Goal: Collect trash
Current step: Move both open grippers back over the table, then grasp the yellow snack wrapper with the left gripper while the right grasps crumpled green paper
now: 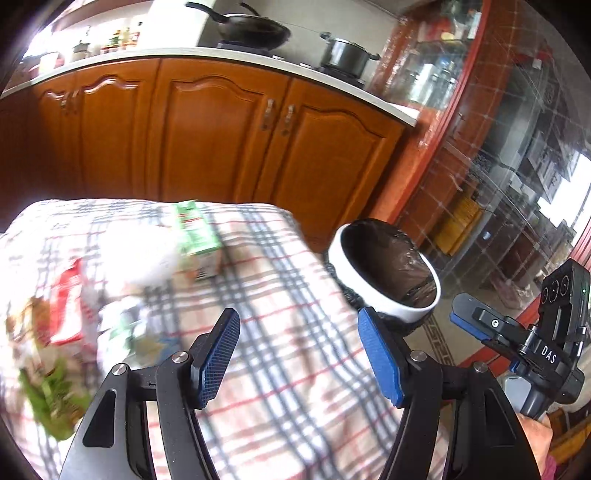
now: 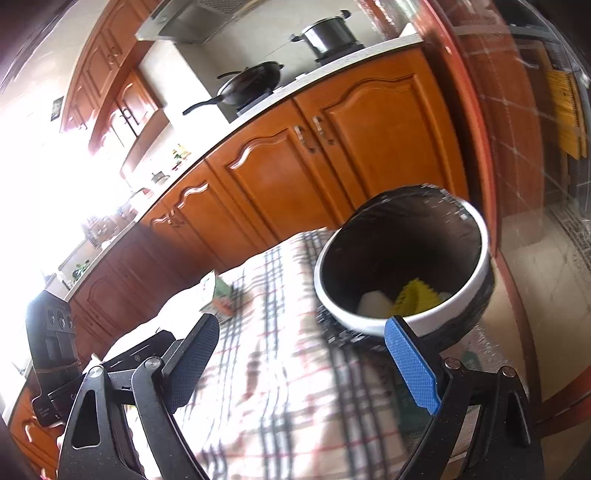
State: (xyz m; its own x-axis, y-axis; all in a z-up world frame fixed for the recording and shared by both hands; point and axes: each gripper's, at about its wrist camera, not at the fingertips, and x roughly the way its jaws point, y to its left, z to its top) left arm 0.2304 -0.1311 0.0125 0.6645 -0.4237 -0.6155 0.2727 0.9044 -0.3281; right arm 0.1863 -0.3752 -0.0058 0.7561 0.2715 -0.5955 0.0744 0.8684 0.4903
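A white trash bin (image 1: pixel 384 295) with a black liner stands beside the table's right edge; in the right wrist view the bin (image 2: pixel 373 321) holds a yellow piece (image 2: pixel 417 297) and a white piece (image 2: pixel 373 304). On the plaid tablecloth (image 1: pixel 288 332) lie a green and white carton (image 1: pixel 197 236), a white crumpled tissue (image 1: pixel 140 251), a red and white wrapper (image 1: pixel 68 302) and a green wrapper (image 1: pixel 51 398), all blurred. My left gripper (image 1: pixel 299 354) is open and empty above the cloth. My right gripper (image 2: pixel 306 365) is open and empty near the bin; it also shows in the left wrist view (image 1: pixel 476 325).
Orange wooden cabinets (image 1: pixel 221 136) run behind the table under a white counter with a black wok (image 1: pixel 255 31) and a steel pot (image 1: pixel 345 51). A red-framed glass door (image 1: pixel 498 147) is at the right. The green carton also shows in the right wrist view (image 2: pixel 219 295).
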